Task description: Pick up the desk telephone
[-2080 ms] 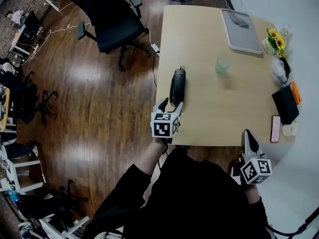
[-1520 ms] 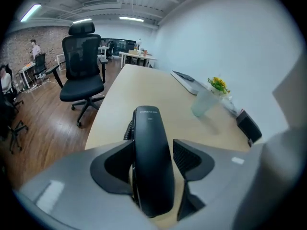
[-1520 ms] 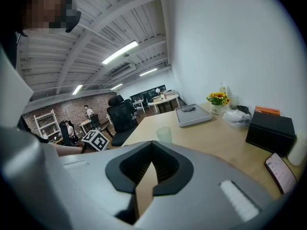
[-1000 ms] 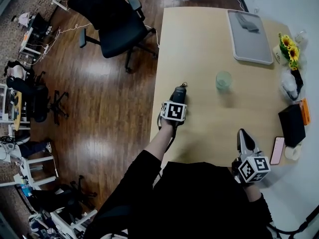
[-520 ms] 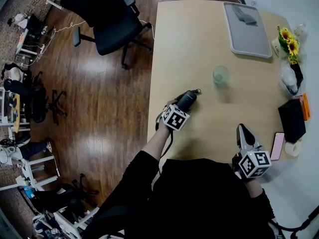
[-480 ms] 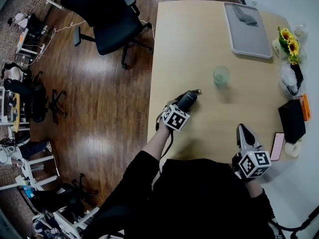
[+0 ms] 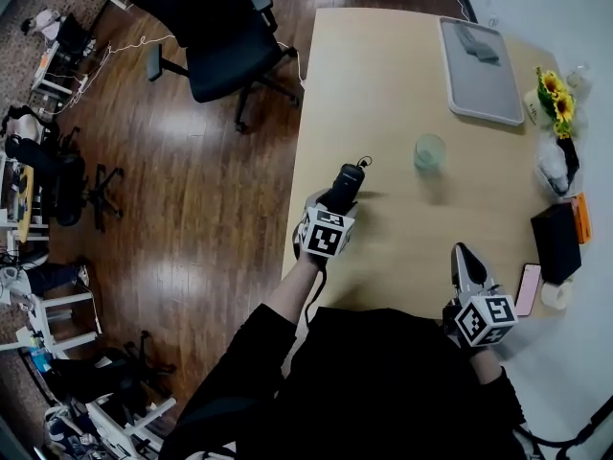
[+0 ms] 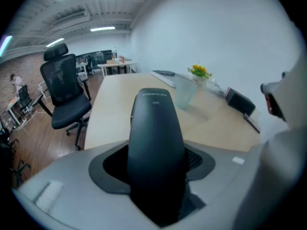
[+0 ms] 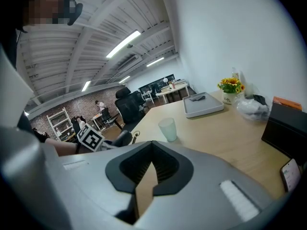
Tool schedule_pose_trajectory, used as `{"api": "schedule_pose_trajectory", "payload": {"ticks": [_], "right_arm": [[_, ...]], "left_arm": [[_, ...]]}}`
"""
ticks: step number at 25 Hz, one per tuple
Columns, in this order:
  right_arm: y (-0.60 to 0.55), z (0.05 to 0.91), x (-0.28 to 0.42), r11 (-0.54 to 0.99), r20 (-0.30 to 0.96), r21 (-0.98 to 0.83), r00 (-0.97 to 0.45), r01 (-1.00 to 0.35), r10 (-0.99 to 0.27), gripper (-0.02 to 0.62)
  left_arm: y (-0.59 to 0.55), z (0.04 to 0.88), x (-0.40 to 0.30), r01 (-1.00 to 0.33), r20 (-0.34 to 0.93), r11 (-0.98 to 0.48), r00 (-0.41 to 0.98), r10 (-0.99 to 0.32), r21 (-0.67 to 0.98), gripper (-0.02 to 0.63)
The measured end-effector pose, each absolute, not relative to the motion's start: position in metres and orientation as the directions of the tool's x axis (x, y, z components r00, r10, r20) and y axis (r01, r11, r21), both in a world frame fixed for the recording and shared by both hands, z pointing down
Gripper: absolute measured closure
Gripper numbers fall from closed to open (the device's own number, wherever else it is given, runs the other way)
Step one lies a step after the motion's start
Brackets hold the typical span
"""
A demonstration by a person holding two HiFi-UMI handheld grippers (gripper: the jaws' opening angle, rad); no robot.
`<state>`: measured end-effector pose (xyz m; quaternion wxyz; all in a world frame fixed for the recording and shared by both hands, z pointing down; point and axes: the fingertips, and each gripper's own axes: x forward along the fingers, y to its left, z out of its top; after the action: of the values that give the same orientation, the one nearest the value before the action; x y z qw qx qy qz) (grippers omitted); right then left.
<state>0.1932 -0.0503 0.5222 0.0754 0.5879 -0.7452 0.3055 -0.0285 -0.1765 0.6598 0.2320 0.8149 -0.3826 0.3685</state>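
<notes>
The black telephone handset (image 7: pixel 343 186) is gripped by my left gripper (image 7: pixel 332 209) near the left edge of the light wood table (image 7: pixel 383 75), and it appears raised a little off the top. In the left gripper view the handset (image 8: pixel 156 138) fills the middle, with the jaws pressed to both its sides and its far end pointing across the table. My right gripper (image 7: pixel 460 255) hovers over the table's near edge on the right. Its jaws meet at their tips, and nothing is between them (image 9: pixel 152 145).
A translucent cup (image 7: pixel 429 151) stands mid-table, beyond the handset. A grey tray (image 7: pixel 479 60) lies at the far right, with sunflowers (image 7: pixel 555 92) beside it. A black box (image 7: pixel 556 242) and a pink phone (image 7: pixel 526 288) sit at the right edge. An office chair (image 7: pixel 225 41) stands to the left of the table.
My left gripper moved onto the handset, closed on it, lifted it and swung it about near the table's left edge. The right gripper has hardly moved.
</notes>
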Motion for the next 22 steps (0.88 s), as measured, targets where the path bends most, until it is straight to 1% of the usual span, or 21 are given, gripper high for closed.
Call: {"api": "schedule_pose_trajectory", "payload": {"ticks": [2,5,8,11,16,19,22], "right_arm": [[-0.050,0.520,0.192,0.128,0.466,-0.363,-0.299,-0.923,-0.833,0.594],[-0.051,0.517,0.186,0.141,0.456,-0.364,-0.308,-0.921,-0.835,0.594],[-0.052,0.514,0.181,0.155,0.442,-0.368,-0.320,-0.917,-0.838,0.594],[-0.048,0.506,0.171,0.174,0.423,-0.366,-0.330,-0.914,-0.844,0.594],[-0.047,0.498,0.157,0.204,0.402,-0.365,-0.352,-0.908,-0.845,0.594],[-0.046,0.495,0.153,0.205,0.397,-0.363,-0.351,-0.909,-0.848,0.594],[-0.047,0.494,0.153,0.201,0.395,-0.363,-0.346,-0.910,-0.851,0.594]], "left_arm": [[-0.186,0.619,-0.037,-0.831,0.713,-0.545,0.449,-0.539,0.111,0.344],[-0.193,0.545,-0.048,-0.865,0.577,-0.487,0.461,-0.674,0.122,0.344],[-0.190,0.465,-0.054,-0.882,0.417,-0.468,0.449,-0.791,0.061,0.344],[-0.177,0.402,-0.058,-0.884,0.304,-0.468,0.444,-0.843,-0.008,0.344],[-0.164,0.357,-0.064,-0.883,0.265,-0.465,0.435,-0.861,-0.061,0.344],[-0.159,0.345,-0.069,-0.886,0.237,-0.443,0.405,-0.883,-0.136,0.344],[-0.159,0.345,-0.070,-0.889,0.226,-0.434,0.397,-0.890,-0.149,0.344]]}}
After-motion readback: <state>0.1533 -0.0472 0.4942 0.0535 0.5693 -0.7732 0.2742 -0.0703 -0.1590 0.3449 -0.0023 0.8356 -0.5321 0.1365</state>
